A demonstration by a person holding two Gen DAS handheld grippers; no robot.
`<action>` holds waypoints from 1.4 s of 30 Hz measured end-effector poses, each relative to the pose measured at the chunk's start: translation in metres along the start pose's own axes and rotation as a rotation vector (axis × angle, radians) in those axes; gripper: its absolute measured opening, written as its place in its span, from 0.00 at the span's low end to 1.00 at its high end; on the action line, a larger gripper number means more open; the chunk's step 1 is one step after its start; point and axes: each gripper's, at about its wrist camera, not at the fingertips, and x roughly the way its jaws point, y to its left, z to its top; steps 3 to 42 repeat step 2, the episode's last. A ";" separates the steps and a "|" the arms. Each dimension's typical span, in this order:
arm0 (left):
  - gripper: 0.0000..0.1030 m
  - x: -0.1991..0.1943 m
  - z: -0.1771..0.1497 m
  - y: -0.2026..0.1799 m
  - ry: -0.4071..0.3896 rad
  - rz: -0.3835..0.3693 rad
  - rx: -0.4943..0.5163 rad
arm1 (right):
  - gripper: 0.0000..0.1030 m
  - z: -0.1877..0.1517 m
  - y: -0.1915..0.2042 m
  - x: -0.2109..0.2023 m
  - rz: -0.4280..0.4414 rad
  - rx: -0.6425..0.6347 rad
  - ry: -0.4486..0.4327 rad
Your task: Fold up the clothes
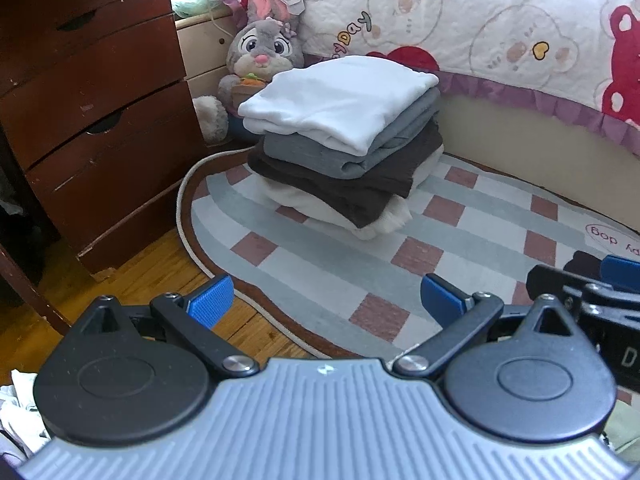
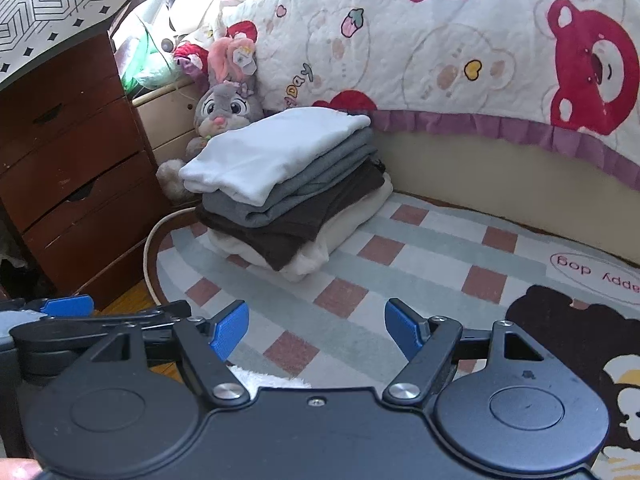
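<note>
A stack of folded clothes (image 1: 340, 136) sits on the checked rug, white on top, then grey, dark brown and cream at the bottom. It also shows in the right wrist view (image 2: 288, 184). My left gripper (image 1: 326, 302) is open and empty, held above the rug's near edge, well short of the stack. My right gripper (image 2: 316, 332) is open and empty above the rug, also short of the stack. The right gripper's fingers (image 1: 620, 268) show at the right edge of the left wrist view. A bit of white cloth (image 2: 264, 378) shows just under the right gripper.
A checked oval rug (image 1: 460, 240) lies on the wooden floor (image 1: 160, 276). A brown chest of drawers (image 1: 92, 112) stands at the left. A plush rabbit (image 1: 260, 48) leans behind the stack. A bed with a bear-print quilt (image 1: 500, 20) runs along the back. Loose white cloth (image 1: 20, 408) lies at the lower left.
</note>
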 end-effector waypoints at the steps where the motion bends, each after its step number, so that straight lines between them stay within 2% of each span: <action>1: 0.99 0.000 0.000 0.000 0.001 -0.001 -0.001 | 0.77 0.000 0.001 0.000 0.000 -0.004 -0.001; 42: 0.99 0.000 0.000 0.001 0.003 0.001 -0.001 | 0.77 0.000 0.001 0.000 0.002 -0.008 -0.001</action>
